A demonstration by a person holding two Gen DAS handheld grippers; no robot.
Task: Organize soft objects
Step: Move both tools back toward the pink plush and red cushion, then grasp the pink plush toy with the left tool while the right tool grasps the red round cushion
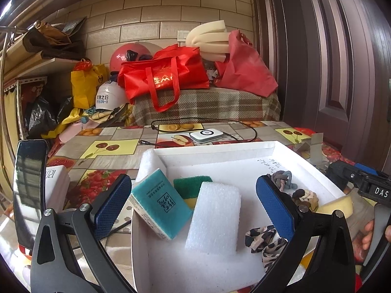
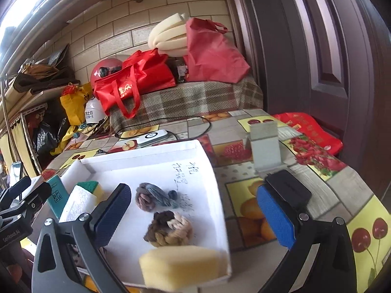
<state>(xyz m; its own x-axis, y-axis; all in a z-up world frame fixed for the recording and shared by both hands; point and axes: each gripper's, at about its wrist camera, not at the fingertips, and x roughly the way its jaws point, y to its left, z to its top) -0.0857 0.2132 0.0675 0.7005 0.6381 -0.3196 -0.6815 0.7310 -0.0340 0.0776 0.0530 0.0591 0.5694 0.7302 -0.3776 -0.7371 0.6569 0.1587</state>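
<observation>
The right gripper [image 2: 193, 214], jaws spread wide and empty, hovers just behind the yellow sponge [image 2: 183, 267] lying crosswise on the white tray's [image 2: 207, 161] near rim.

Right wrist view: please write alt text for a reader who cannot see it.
An open right claw hangs over a white tray holding two braided yarn knots and a yellow sponge on its near rim.
</observation>
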